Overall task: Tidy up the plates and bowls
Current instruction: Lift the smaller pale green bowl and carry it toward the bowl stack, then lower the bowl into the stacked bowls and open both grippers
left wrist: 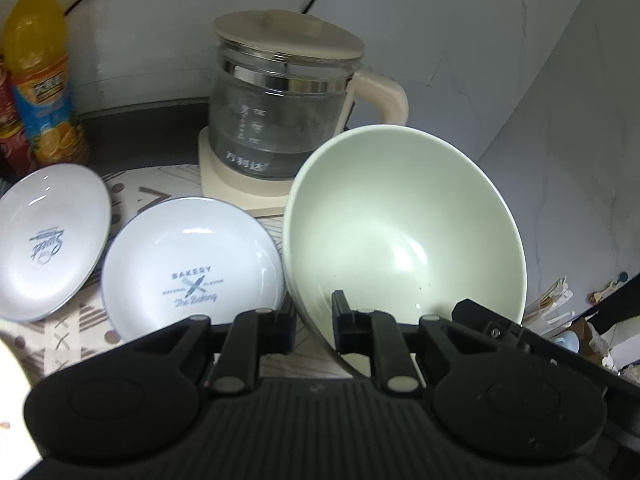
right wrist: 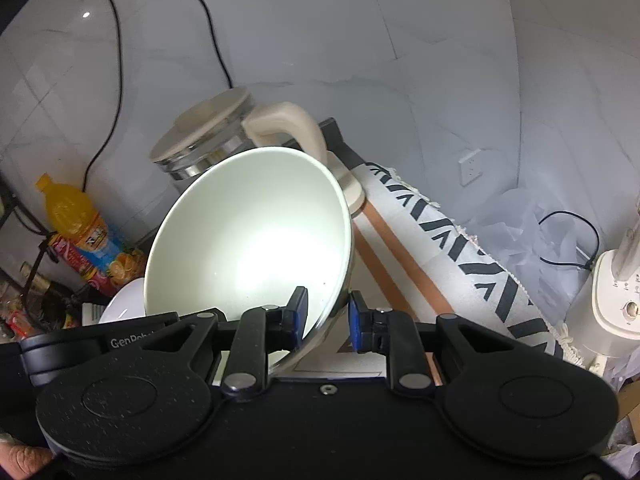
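On the patterned cloth (left wrist: pixel 132 196), both jaws grip the empty bowl (left wrist: pixel 400 224).

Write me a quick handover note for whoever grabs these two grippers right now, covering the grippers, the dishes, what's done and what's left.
Left gripper: fingers straddle the near rim of the pale green bowl, one inside, one outside; looks clamped.
Right gripper: fingers on either side of the same bowl's rim, a small gap showing; grip unclear.
The bowl is tilted and looks lifted, in front of the glass kettle.
Bakery plate and Sweet plate lie side by side on the patterned cloth, not stacked.
Done: bowl picked up.
Left: set the bowl down and stack the two plates, probably.
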Available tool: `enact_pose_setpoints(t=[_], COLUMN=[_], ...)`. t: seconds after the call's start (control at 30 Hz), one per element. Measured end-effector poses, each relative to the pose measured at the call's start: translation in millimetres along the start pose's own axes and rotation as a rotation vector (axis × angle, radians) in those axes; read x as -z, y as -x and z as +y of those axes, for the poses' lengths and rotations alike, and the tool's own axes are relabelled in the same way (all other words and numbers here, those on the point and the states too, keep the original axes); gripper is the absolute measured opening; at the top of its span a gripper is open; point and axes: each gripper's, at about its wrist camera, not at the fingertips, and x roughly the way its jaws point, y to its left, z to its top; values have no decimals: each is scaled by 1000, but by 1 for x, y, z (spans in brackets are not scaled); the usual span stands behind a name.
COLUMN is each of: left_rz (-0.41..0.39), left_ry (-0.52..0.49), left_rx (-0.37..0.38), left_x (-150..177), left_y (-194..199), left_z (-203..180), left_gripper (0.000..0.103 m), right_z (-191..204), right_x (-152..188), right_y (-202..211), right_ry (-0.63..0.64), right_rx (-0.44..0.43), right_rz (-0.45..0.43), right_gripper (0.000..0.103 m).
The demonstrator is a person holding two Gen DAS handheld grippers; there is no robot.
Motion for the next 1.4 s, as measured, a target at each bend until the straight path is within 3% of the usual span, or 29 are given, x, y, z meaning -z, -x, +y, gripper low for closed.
enact_pose_setpoints(t=[0.8, 1.4], left_rz=[-145, -108], left_ry=[98, 192], left_rx=[-58, -136], left_x=[62, 109], left_y=[94, 125], left_z=[40, 65], left_gripper=[16, 18], right_z=[44, 73], right_x=[33, 61], right_y=[57, 70], right_ry=[177, 294], right_rx=[-141, -245], right_rz=[-21, 72], right_gripper=[22, 22])
